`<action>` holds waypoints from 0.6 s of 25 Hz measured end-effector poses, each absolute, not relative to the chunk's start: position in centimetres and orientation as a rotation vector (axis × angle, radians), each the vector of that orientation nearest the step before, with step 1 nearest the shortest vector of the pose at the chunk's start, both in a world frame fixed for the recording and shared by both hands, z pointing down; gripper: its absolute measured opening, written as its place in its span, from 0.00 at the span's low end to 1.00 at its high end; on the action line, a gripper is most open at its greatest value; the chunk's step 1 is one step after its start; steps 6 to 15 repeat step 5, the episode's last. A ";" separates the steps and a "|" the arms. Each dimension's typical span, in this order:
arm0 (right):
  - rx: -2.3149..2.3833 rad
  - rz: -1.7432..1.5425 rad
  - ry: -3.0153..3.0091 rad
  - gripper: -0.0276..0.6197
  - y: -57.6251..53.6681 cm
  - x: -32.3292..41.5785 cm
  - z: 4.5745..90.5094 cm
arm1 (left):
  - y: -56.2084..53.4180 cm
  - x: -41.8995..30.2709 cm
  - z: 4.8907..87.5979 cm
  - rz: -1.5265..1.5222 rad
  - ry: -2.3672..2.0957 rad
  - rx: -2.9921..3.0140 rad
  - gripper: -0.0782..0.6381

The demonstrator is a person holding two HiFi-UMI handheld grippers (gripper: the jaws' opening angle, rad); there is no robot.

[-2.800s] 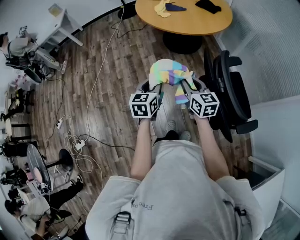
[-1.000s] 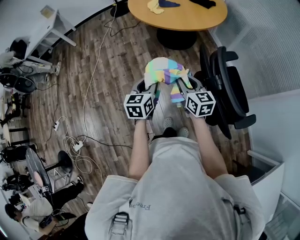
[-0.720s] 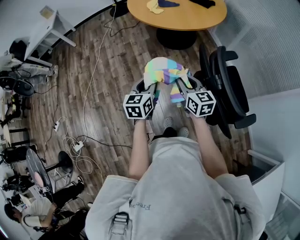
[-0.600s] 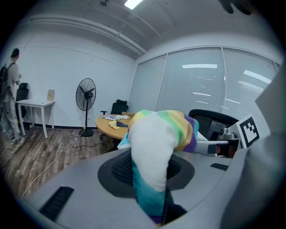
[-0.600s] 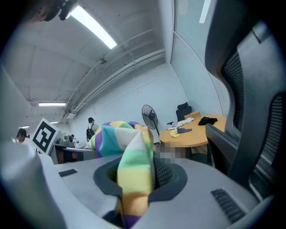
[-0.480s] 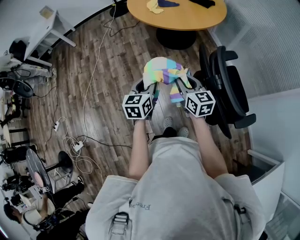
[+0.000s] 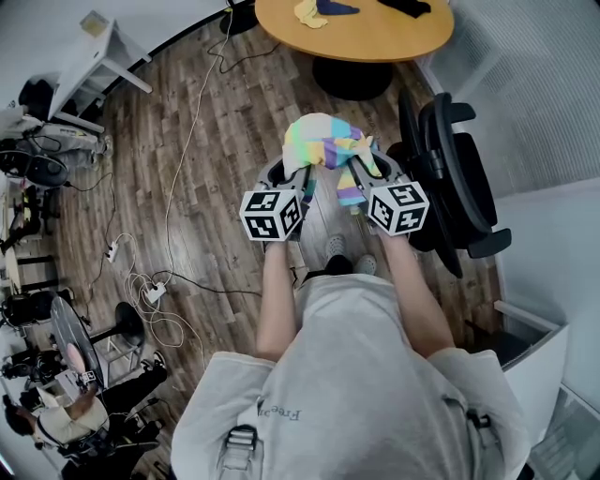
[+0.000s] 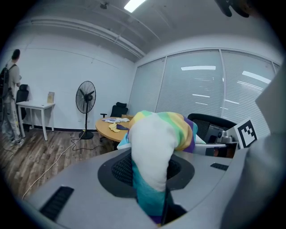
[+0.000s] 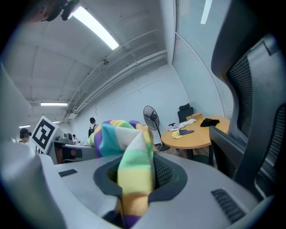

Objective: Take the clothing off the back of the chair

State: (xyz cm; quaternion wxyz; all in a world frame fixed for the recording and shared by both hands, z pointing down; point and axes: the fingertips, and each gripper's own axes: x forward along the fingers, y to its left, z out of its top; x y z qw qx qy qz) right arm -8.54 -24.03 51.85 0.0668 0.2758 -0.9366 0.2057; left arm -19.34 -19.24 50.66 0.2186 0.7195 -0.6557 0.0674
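Observation:
A pastel rainbow-striped piece of clothing (image 7: pixel 328 148) hangs bunched between my two grippers, in the air above the wooden floor. My left gripper (image 7: pixel 302 174) is shut on its left end; in the left gripper view the cloth (image 8: pixel 154 156) fills the jaws. My right gripper (image 7: pixel 360 172) is shut on the right end, where the striped cloth (image 9: pixel 134 172) is pinched between the pads. The black office chair (image 7: pixel 455 183) stands just right of my right gripper, and its back (image 9: pixel 250 103) is bare.
A round wooden table (image 7: pixel 356 26) with a few garments stands ahead. Cables (image 7: pixel 159 281) trail over the floor at left. A white desk (image 7: pixel 94 52) is at far left, a standing fan (image 8: pixel 86 105) beyond. People and equipment are at the left edge.
Both grippers keep their hold on the striped clothing and stay almost in place. The head view shifted slightly since the earliest frame.

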 end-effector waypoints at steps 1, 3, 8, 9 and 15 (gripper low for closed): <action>0.831 0.618 -2.826 0.20 -24.0 -8.5 51.8 | -19.2 -19.3 50.5 0.186 -1.818 1.994 0.29; 0.830 0.613 -2.833 0.20 -24.0 -8.6 51.6 | -19.2 -19.3 50.2 0.189 -1.823 1.998 0.29; 0.830 0.607 -2.840 0.20 -24.0 -8.6 51.4 | -19.1 -19.3 49.9 0.192 -1.826 2.003 0.29; 0.830 0.607 -2.840 0.20 -24.0 -8.6 51.4 | -19.1 -19.3 49.9 0.192 -1.826 2.003 0.29; 0.830 0.607 -2.840 0.20 -24.0 -8.6 51.4 | -19.1 -19.3 49.9 0.192 -1.826 2.003 0.29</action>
